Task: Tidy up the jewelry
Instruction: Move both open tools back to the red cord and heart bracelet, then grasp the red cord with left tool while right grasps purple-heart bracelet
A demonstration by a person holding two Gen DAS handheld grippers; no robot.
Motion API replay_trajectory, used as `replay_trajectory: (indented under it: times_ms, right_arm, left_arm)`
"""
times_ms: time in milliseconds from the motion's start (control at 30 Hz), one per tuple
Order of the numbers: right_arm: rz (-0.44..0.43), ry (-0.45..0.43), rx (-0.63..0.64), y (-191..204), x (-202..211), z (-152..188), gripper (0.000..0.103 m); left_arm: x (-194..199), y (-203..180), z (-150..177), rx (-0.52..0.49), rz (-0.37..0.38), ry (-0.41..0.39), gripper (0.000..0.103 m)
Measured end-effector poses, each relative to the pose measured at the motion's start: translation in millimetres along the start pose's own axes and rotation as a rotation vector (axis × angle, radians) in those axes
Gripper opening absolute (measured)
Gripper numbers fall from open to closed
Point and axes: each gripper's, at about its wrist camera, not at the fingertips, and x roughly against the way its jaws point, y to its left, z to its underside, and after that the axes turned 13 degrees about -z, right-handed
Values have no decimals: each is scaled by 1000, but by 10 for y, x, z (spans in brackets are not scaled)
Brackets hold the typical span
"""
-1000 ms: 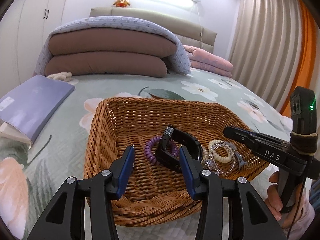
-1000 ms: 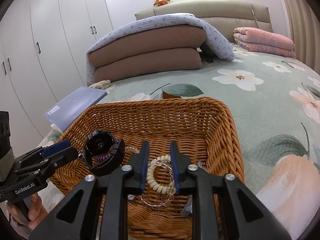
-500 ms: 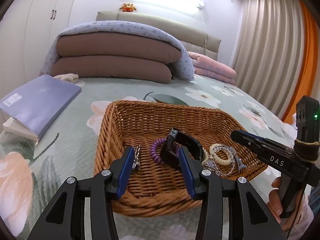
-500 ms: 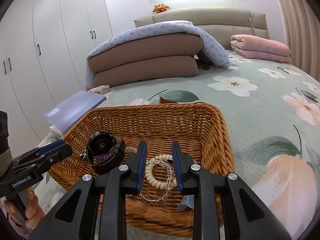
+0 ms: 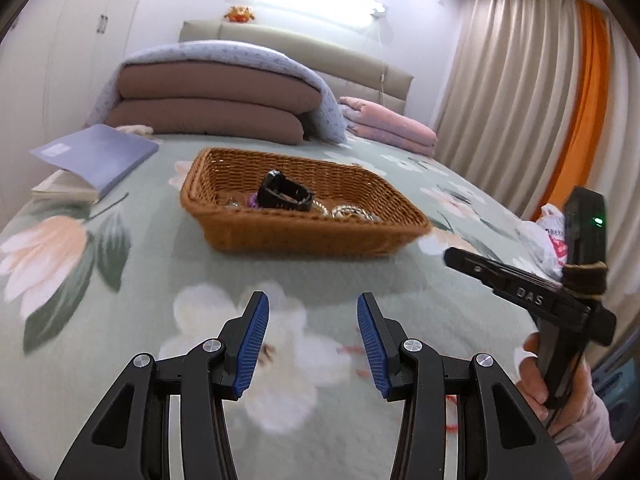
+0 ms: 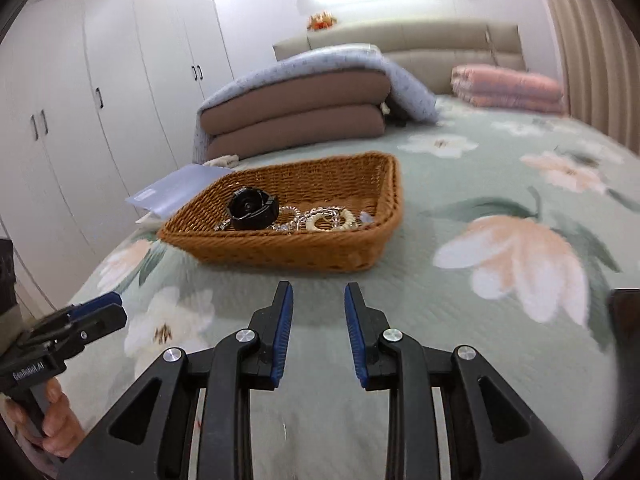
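Observation:
A brown wicker basket point(image 5: 304, 236) point(image 6: 280, 252) sits on the floral bedspread ahead of both grippers. Inside it lie a black watch point(image 5: 285, 196) point(image 6: 253, 209), a purple coil band point(image 5: 252, 201), pale bead bracelets point(image 6: 328, 221) point(image 5: 352, 212) and a thin chain point(image 6: 288, 220). My left gripper point(image 5: 312, 328) is open and empty above the bedspread, well short of the basket. My right gripper point(image 6: 318, 320) is open and empty, also short of the basket; it shows from the side in the left wrist view point(image 5: 520, 288).
A blue book point(image 5: 96, 156) point(image 6: 176, 192) lies left of the basket on a second book. Folded brown and lavender quilts point(image 5: 216, 108) and pink bedding point(image 5: 392, 132) lie at the head of the bed. White wardrobes point(image 6: 100, 100) stand left, curtains point(image 5: 520, 100) right.
Both grippers have pulled back from over the basket to the near bedspread, and their jaws have spread wider. The jewelry stays in the basket.

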Motion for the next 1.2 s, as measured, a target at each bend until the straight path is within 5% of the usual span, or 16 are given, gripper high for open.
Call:
replay_trajectory:
  times_ms: [300,500,767,867,1000,1200]
  right_arm:
    - [-98,99,-10,114,235,399,29]
    - [-134,99,-18,193,419,548,29]
    - [-94,162,-16,159,332,557,29]
    - [-131,162,-10,233,296,530,29]
    - [-192,192,-18,385,142,521,29]
    - [-150,306,-91,473,-258,613,29]
  left_arm:
    - [94,-378,473,-76,104,140,48]
    - [-51,-638,624,-130,98,211,47]
    - [-101,-886,678,-244,-45,186,46]
    - [-86,-880,667,-291,-81,182,30]
    - [-54,-669,623,-272,-92,197,21]
    - [-45,-373,603,-215,-140,194,21]
